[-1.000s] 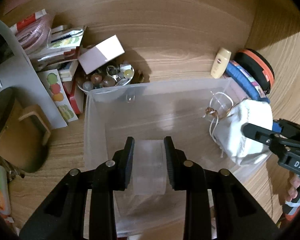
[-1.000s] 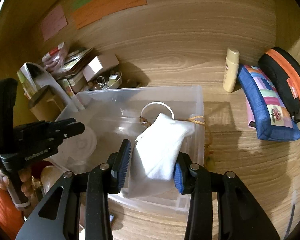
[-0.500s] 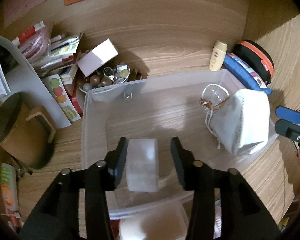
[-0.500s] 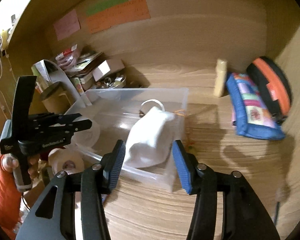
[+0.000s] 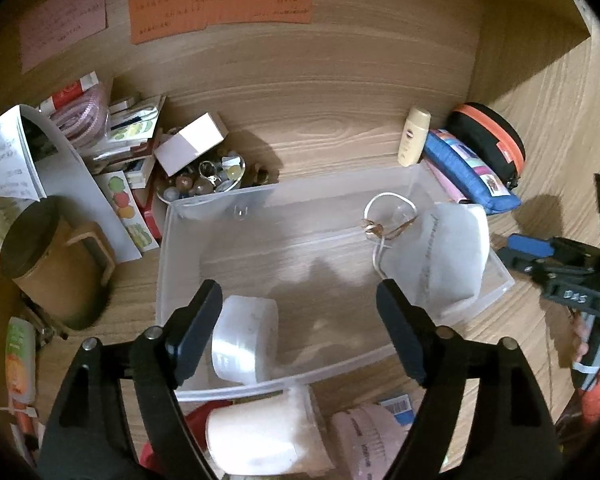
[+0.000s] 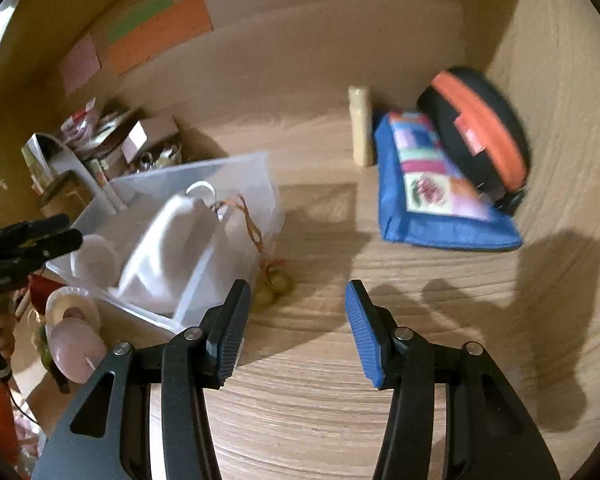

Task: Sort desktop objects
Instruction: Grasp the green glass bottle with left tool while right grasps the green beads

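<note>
Both grippers empty; two items lie in the clear plastic bin [image 5: 260,240].

My left gripper [image 5: 300,312] stands wide apart over the bin's near edge, gripping nothing; the translucent tape roll [image 5: 244,344] lies in the near-left corner. The white drawstring cloth pouch [image 5: 448,256] leans at the right end. My right gripper [image 6: 296,316] is spread and empty over bare desk beside the bin. I judge a release step complete. Next: pick another loose item, perhaps the blue patchwork pouch [image 6: 440,192] at the desk's right edge.
</note>
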